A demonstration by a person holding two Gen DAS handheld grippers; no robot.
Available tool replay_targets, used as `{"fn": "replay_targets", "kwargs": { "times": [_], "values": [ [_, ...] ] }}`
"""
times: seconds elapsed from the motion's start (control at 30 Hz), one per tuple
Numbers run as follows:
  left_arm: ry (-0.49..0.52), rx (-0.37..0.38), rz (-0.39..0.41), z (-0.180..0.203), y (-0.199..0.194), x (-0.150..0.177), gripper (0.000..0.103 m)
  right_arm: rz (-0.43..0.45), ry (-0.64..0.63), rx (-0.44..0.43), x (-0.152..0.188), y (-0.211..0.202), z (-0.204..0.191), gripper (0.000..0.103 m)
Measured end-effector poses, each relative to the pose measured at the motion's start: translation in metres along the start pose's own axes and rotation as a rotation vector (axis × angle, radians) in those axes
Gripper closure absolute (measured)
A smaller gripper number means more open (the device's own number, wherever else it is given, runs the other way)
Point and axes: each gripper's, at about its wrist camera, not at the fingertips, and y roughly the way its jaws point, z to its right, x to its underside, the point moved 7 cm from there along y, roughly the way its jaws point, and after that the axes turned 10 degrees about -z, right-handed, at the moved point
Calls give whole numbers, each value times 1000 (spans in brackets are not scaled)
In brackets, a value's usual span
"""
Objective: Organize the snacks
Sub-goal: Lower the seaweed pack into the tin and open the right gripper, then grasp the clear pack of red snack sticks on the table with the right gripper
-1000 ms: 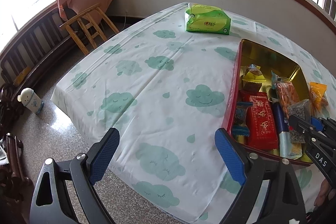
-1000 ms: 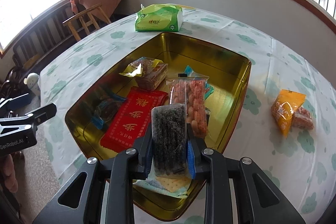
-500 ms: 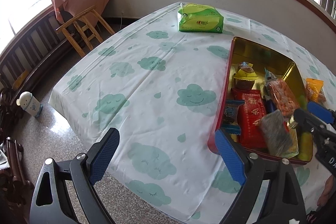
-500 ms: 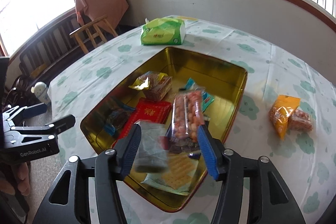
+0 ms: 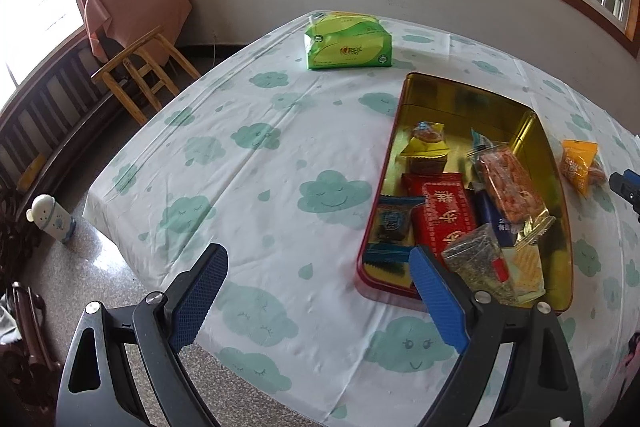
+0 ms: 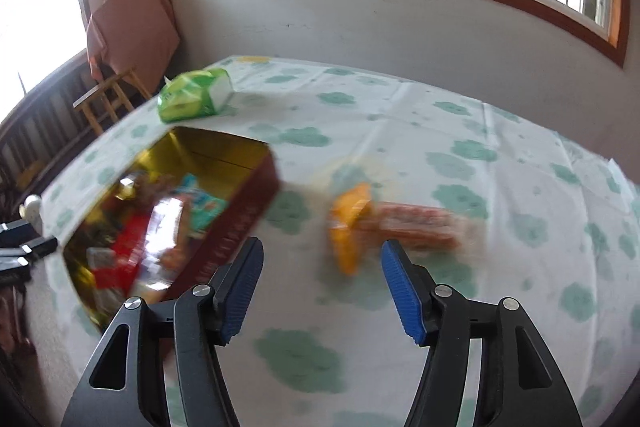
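From my left wrist camera, the left tongs (image 5: 318, 297) hang with blue pads wide apart and nothing between them, above the near edge of the desk (image 5: 248, 163). The gold tin (image 5: 554, 163) sits to their right, holding a red packet (image 5: 444, 215), a clear pack of orange snacks (image 5: 508, 187) and a dark seaweed packet (image 5: 478, 265) at its near end. An orange packet (image 5: 576, 165) lies outside, just beside the tin's far wall.

My right wrist camera is blurred. The right tongs (image 6: 320, 287) have just been opening and stand apart, empty, above the cloth, with the orange packet (image 6: 350, 223) just ahead and the tin (image 6: 248, 211) to the left.
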Motion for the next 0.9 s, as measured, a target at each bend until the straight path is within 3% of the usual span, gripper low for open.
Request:
{"fn": "replay_targets", "kwargs": {
  "times": [0.27, 0.6, 0.73, 0.9],
  "values": [
    [17, 29, -10, 12, -5, -5, 13, -177, -262, -27, -19, 45, 54, 36],
    [69, 33, -37, 35, -7, -21, 13, -331, -524, -163, -32, 83, 52, 33],
    [111, 34, -36, 58, -6, -31, 13, -341, -576, -170, -27, 95, 48, 34],
    [166, 70, -24, 97, -7, -43, 13, -286, -512, -167, -18, 93, 53, 41]
  ]
}}
